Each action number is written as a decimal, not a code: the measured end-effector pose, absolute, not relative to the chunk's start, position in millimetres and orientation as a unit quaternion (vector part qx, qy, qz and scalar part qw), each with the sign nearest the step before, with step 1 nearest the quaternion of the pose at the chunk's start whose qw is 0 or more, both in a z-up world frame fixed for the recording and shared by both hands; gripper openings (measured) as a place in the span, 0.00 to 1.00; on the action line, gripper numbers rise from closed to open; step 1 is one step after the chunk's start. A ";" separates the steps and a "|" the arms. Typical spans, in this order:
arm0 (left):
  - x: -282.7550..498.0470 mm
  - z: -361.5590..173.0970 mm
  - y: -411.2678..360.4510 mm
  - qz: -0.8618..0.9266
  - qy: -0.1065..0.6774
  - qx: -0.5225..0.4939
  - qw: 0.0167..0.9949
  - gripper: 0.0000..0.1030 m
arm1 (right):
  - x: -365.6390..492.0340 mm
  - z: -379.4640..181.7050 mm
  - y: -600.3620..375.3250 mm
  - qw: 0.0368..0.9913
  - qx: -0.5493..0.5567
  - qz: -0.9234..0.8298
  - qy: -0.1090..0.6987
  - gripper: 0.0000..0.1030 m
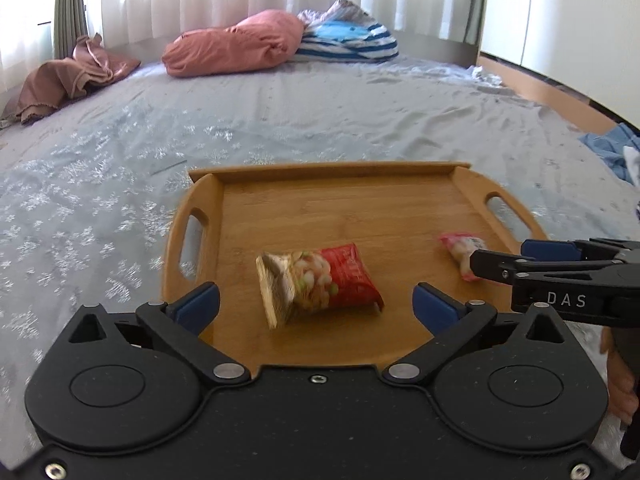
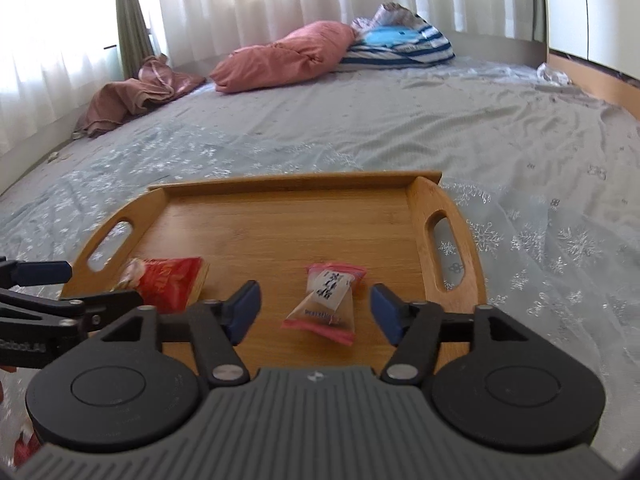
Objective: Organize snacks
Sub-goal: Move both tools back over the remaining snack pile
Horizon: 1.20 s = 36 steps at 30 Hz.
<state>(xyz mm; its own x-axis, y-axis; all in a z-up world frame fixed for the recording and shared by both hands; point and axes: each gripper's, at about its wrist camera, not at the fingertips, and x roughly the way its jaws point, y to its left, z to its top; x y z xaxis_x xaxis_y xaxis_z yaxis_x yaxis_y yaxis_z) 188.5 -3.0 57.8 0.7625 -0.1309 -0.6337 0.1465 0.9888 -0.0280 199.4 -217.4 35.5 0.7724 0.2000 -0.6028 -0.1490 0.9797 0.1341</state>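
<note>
Bed (image 1: 320, 120), wooden tray (image 1: 340, 208), red snack packet (image 1: 320, 280) lying free between wide left jaws

A red snack packet (image 1: 320, 280) printed with nuts is seen lying flat on the wooden tray (image 1: 340, 200), near its front edge. A smaller pink-ended clear packet (image 2: 326, 300) is laid beside it, nearer the tray's right handle.

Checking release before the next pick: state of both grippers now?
Left gripper: open, holding nothing; the red snack bag lies free on the wooden tray.
Right gripper: open, holding nothing; the pink candy packet lies free between its jaws.
</note>
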 end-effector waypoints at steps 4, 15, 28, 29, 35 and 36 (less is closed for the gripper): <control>154.8 63.1 2.2 -0.075 0.327 0.008 0.942 1.00 | 176.2 41.7 -217.8 0.944 0.034 0.102 0.313 0.85; 74.7 56.8 28.3 -0.073 0.311 -0.036 0.947 1.00 | 102.0 43.9 -219.6 0.955 0.024 0.107 0.274 1.00; 18.6 42.3 40.0 -0.061 0.285 -0.041 0.956 1.00 | 35.5 31.1 -207.7 0.963 -0.005 0.103 0.251 1.00; 16.2 40.5 39.5 -0.061 0.285 -0.040 0.956 1.00 | 32.0 30.0 -206.8 0.963 -0.006 0.100 0.249 1.00; 12.8 27.9 33.1 -0.055 0.300 -0.027 0.952 1.00 | 21.2 22.6 -201.5 0.962 -0.014 0.095 0.255 1.00; 12.5 26.5 32.0 -0.055 0.303 -0.027 0.951 1.00 | 20.3 21.2 -200.5 0.962 -0.016 0.094 0.256 1.00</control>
